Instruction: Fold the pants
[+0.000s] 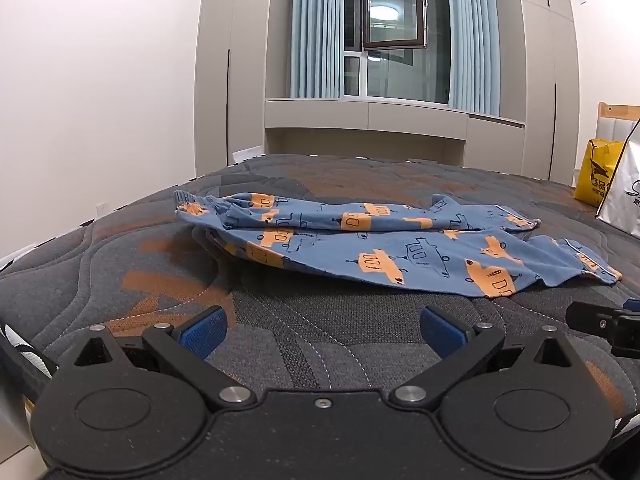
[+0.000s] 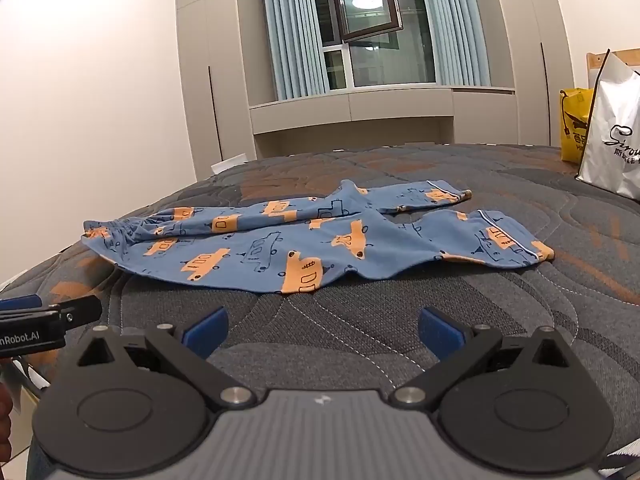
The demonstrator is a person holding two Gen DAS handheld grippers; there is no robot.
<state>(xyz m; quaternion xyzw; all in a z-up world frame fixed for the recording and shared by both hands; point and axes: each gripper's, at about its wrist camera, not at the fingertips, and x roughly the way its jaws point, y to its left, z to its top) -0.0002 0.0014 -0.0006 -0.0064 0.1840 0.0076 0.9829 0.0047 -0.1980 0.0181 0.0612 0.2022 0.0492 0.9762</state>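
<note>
The left gripper (image 1: 320, 330) hangs low over the near edge of the bed (image 1: 120, 256), tipped a little downward. Its two blue fingers (image 1: 204, 330) are spread wide apart with nothing between them, only the gray and orange bed cover below.

Ahead of it lie the pants (image 1: 380, 248), blue with orange cars and trucks on them. They are flat on the bed and stretched sideways. The waist end, with its bunched band, is ahead and to the left of this gripper. The two legs run off to the right, one lying partly over the other. The pants and the gripper are apart, not touching.

Just beside it on the right is the right gripper (image 2: 320, 332). It is tipped down about the same way and sits at about the same height. Its blue fingers (image 2: 442, 332) are spread wide too, holding nothing. From this one, the pants are ahead, and the leg ends with a thin white stripe are ahead to the right.

Farther right, at the far side of the bed, stand a white bag (image 2: 612, 140) and a yellow bag (image 2: 574, 124) behind it.
</note>
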